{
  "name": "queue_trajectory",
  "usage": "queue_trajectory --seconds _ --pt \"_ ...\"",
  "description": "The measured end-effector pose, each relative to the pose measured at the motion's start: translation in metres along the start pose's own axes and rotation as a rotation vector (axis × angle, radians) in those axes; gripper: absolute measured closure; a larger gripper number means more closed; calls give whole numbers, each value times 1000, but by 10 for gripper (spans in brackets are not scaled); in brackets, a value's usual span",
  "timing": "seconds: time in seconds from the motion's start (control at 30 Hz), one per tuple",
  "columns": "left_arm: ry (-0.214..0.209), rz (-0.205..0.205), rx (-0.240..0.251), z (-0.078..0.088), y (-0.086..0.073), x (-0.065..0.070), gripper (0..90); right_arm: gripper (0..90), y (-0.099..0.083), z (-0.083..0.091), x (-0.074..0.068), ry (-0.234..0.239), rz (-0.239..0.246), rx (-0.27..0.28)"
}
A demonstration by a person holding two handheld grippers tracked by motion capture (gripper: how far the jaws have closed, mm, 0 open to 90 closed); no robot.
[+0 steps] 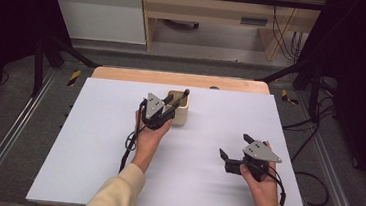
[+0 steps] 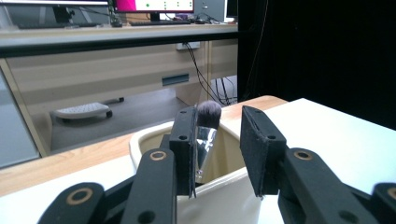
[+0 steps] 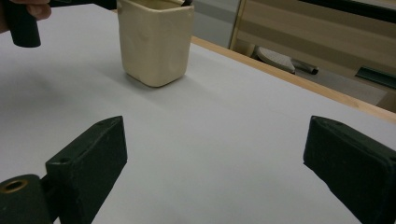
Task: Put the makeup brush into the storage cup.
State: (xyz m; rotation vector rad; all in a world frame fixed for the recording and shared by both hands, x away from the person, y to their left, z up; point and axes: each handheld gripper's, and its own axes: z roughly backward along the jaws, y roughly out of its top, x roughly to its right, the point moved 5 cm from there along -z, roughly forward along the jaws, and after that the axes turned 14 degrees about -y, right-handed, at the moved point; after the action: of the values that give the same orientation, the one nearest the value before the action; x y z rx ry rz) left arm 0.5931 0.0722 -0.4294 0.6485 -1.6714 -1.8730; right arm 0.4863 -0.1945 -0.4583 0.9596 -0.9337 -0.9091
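A cream ceramic cup (image 1: 178, 115) stands on the white table top (image 1: 87, 145), toward the back middle. A makeup brush (image 1: 186, 93) with a dark bristle head stands in it, leaning on the rim. My left gripper (image 1: 173, 102) hovers over the cup's near side. In the left gripper view the brush (image 2: 207, 115) rises from the cup (image 2: 224, 200) beside the left jaw's inner face, with a gap to the right jaw, so my left gripper (image 2: 218, 117) is open. My right gripper (image 1: 234, 145) rests low at the right, open wide with nothing between its jaws (image 3: 215, 135); the cup (image 3: 156, 44) stands farther off.
A bare wooden strip (image 1: 180, 79) runs along the table's far edge. Beyond it is floor, a desk and dark frame posts. Cables trail from both grippers. In the right gripper view the left hand (image 3: 28, 8) is at the top left.
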Motion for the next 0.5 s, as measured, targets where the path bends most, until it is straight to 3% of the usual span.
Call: queue_trajectory --seconds 0.5 --pt "-49 6 -14 6 14 4 533 64 0 -1 4 4 -7 4"
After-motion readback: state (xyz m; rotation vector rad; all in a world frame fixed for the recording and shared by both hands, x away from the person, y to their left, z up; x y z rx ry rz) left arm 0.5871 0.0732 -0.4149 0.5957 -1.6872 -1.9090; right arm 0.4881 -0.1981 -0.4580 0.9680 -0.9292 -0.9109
